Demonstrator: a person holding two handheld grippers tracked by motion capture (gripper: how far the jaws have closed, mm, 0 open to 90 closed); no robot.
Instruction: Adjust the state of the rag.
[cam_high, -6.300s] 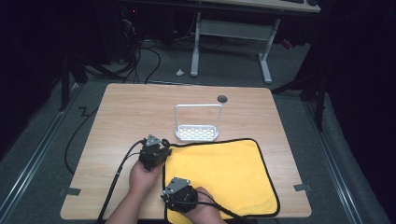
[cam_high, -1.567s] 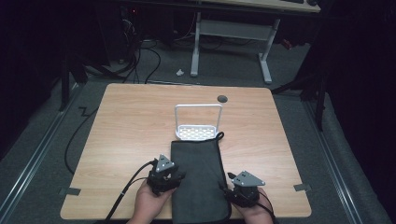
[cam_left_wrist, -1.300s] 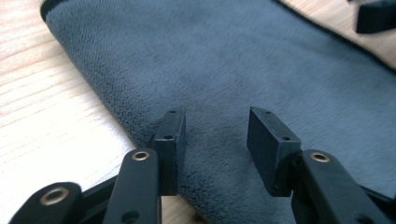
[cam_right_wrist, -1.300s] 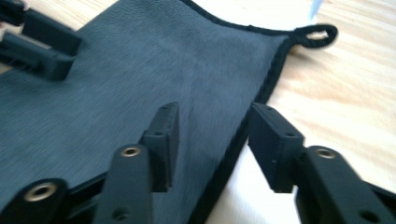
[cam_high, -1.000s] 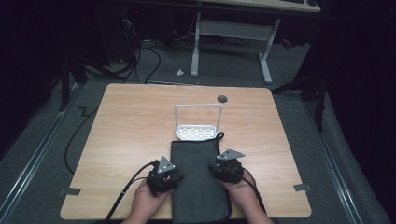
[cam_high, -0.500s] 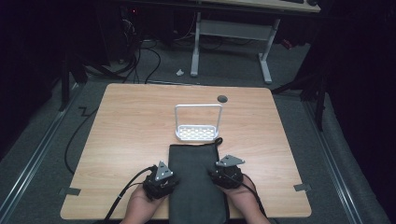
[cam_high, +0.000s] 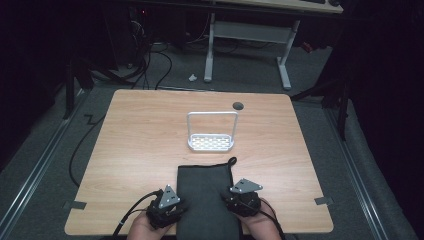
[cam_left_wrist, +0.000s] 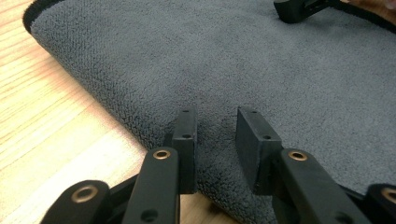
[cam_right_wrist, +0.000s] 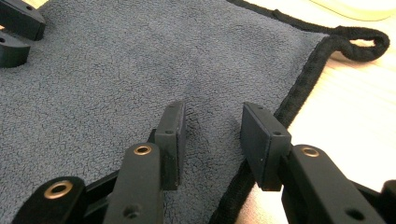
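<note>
Left side first: the left claw sat at about 7 o'clock on the wooden desk, right over the left edge of the folded dark grey towel. In the left gripper view, the left claw had its jaws parted narrowly, with nothing pinched between them, tips over the towel just inside its rounded folded edge, bare wood showing at 9 o'clock. Whether the tips touched the pile, I couldn't tell.

Centre now: the towel lay flat at 6 o'clock on the desk, a long strip running toward the person, its black hanging loop at the far right corner. Beyond it, near the desk's middle, stood a small white rack, apart from the towel, and a round cable hole sat at 12 o'clock.

Over to the right: the right claw hovered at the towel's right edge. In the right gripper view, the right claw was likewise narrowly parted and empty, straddling the black hem, with the loop at 2 o'clock.
</note>
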